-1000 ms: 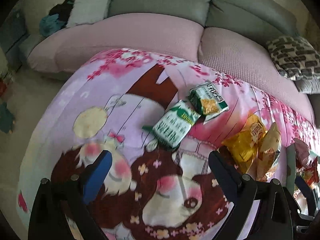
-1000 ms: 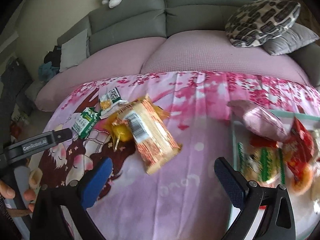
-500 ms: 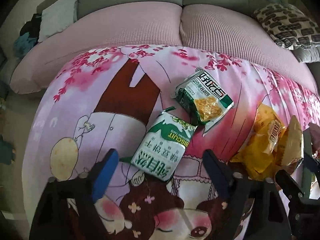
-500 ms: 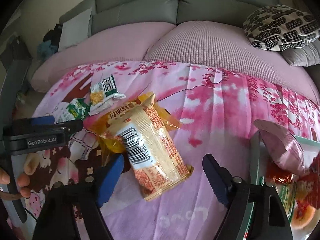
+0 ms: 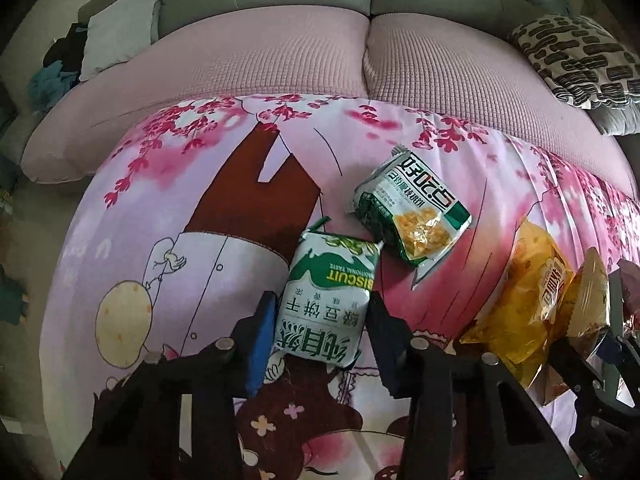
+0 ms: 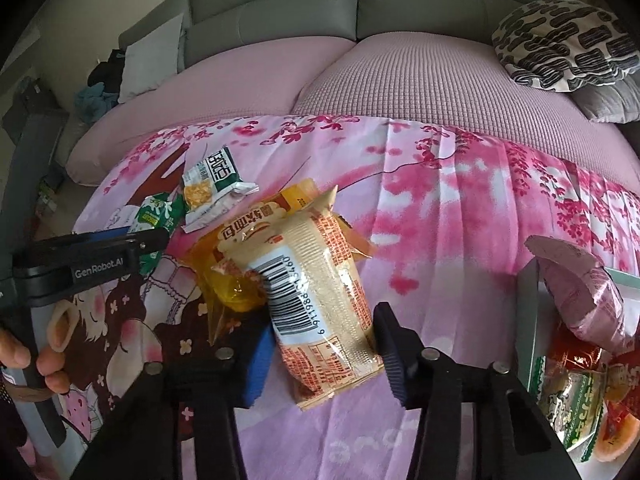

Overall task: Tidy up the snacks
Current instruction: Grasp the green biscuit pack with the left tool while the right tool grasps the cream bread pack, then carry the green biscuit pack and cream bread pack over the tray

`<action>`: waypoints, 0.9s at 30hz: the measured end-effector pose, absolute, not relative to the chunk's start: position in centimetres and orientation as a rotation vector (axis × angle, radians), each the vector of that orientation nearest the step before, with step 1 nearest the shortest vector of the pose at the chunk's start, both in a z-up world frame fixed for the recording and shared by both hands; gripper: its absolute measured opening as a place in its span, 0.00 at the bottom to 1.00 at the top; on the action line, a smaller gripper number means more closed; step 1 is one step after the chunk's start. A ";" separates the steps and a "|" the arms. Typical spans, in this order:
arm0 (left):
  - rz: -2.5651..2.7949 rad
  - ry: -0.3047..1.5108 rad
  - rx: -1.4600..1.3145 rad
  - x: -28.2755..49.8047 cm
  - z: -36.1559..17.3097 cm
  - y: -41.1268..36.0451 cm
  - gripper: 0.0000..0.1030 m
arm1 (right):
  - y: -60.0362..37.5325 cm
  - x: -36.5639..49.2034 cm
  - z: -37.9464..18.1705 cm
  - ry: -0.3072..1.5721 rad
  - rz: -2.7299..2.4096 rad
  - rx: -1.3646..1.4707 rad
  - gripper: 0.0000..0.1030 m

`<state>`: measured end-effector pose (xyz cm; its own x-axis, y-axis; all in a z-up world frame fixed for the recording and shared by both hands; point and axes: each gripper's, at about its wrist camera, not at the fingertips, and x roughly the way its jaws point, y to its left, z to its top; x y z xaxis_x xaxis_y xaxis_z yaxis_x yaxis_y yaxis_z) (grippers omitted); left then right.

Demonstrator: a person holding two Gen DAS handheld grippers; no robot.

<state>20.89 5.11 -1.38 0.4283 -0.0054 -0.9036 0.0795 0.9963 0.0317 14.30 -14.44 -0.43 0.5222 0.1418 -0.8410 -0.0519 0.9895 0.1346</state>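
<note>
Left gripper (image 5: pixel 320 332) clamped on green-white biscuit packet (image 5: pixel 326 300), right gripper (image 6: pixel 320 344) clamped on beige barcoded bread pack (image 6: pixel 320 304), both having just closed; a few snacks sit in the clear bin (image 6: pixel 528 320), green nut bag (image 5: pixel 412 212) and yellow pack (image 5: pixel 528 292) left.

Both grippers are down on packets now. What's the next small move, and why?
Probably lift both straight up. The left gripper has just closed on the green biscuit packet, the right gripper on the barcode packet; both still lie on the blanket. The bin sits right.

Open pink floral cloth (image 6: pixel 460 208) lay free between the cream barcode-printed snack packet (image 6: pixel 320 304) and the clear-walled snack bin (image 6: pixel 528 320); left of it, the yellow crinkled bag (image 5: pixel 516 304) crowded the gap.
</note>
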 end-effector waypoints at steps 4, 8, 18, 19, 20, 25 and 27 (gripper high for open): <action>-0.024 1.128 0.026 20.1 -1.3 5.5 0.43 | -15.2 13.7 -0.2 1.006 0.104 0.134 0.41; 0.017 1.119 -0.022 18.8 -0.9 5.9 0.41 | -15.9 12.5 0.2 0.986 0.104 0.183 0.39; 0.060 1.067 -0.104 15.1 1.2 5.7 0.40 | -17.5 8.2 2.5 0.918 0.098 0.268 0.39; 0.064 1.060 -0.106 14.8 1.5 5.6 0.40 | -17.6 7.7 2.8 0.911 0.095 0.271 0.39; 0.067 1.056 -0.107 14.7 1.6 5.6 0.40 | -17.8 7.2 3.1 0.905 0.095 0.274 0.39; 0.045 1.029 -0.152 12.9 3.1 4.9 0.40 | -18.9 5.4 4.7 0.865 0.086 0.302 0.39; 0.020 1.027 -0.187 12.3 3.6 4.5 0.40 | -19.4 4.6 5.3 0.848 0.081 0.312 0.39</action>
<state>12.26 4.47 3.56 0.5185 -0.0714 -0.8521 -0.1040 0.9838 -0.1457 4.57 -19.41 5.29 0.6614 0.1938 -0.7246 0.0528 0.9516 0.3027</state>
